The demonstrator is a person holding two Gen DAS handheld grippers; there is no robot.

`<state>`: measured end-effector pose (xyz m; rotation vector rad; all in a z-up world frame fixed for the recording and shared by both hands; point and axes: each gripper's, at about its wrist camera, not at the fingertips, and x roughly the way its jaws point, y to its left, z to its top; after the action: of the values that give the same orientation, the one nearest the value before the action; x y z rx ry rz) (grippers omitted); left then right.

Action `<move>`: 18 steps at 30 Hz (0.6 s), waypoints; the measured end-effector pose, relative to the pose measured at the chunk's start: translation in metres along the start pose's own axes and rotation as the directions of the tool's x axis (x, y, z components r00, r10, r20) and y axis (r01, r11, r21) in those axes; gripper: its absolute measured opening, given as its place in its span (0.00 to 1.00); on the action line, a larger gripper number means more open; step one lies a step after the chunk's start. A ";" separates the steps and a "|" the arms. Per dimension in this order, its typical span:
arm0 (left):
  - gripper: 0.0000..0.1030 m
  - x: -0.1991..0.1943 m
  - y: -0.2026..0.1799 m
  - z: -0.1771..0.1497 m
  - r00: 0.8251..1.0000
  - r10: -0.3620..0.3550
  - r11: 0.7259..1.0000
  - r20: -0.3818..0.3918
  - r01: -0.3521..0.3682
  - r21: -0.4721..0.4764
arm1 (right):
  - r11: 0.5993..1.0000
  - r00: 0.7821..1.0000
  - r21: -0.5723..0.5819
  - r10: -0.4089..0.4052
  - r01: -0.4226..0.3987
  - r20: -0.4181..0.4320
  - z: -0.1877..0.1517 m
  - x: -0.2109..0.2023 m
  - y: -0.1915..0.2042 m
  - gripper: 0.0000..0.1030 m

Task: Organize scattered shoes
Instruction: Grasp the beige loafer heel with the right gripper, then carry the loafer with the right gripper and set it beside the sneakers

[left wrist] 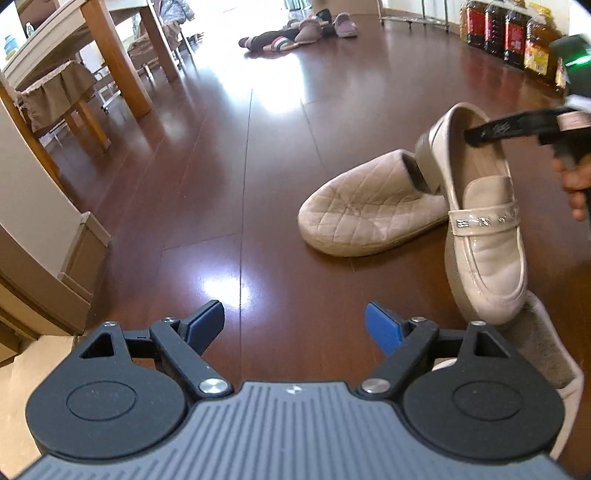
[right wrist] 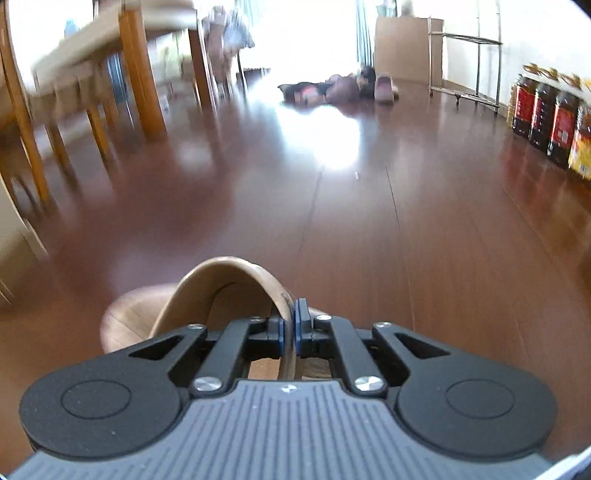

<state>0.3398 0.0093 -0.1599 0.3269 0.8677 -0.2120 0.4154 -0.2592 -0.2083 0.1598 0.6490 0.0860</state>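
At right of the left wrist frame, the right claw (right wrist: pixel 289 326) is clenched on the heel rim of a beige loafer (left wrist: pixel 484 221), tilted over a quilted slipper (left wrist: pixel 365 210) on the floor (left wrist: pixel 221 184); the left claw (left wrist: pixel 294 326) hangs released at bottom centre

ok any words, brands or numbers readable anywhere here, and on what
Nothing reads clearly.
Oil bottles by the wall: red and yellow labels with print, too small and blurred to read.
Right gripper, shut on the loafer: a small white marking on the finger, unreadable.
Left gripper, open: a tiny white logo on its grey body, no letters.
Loafer strap: shiny trim, no text.
Quilted slipper: no text.
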 end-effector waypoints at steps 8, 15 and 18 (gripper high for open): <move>0.83 -0.032 -0.031 0.007 0.996 -0.079 0.996 0.051 0.077 0.033 | 0.996 0.995 0.020 0.083 -0.084 0.053 -0.005 -0.134 -0.040 0.05; 0.83 -0.053 -0.088 0.009 0.975 -0.214 0.974 0.053 0.209 0.085 | 0.997 0.978 0.014 -0.076 0.081 -0.195 -0.059 -0.185 -0.108 0.05; 0.83 -0.054 -0.111 0.006 0.972 -0.232 0.967 0.042 0.226 0.122 | 0.988 0.935 0.012 -0.143 0.155 -0.323 -0.103 -0.172 -0.146 0.07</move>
<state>0.2756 -0.0933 -0.1362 0.3275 0.8393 -0.4860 0.2210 -0.4126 -0.2122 0.1325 0.9879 -0.0486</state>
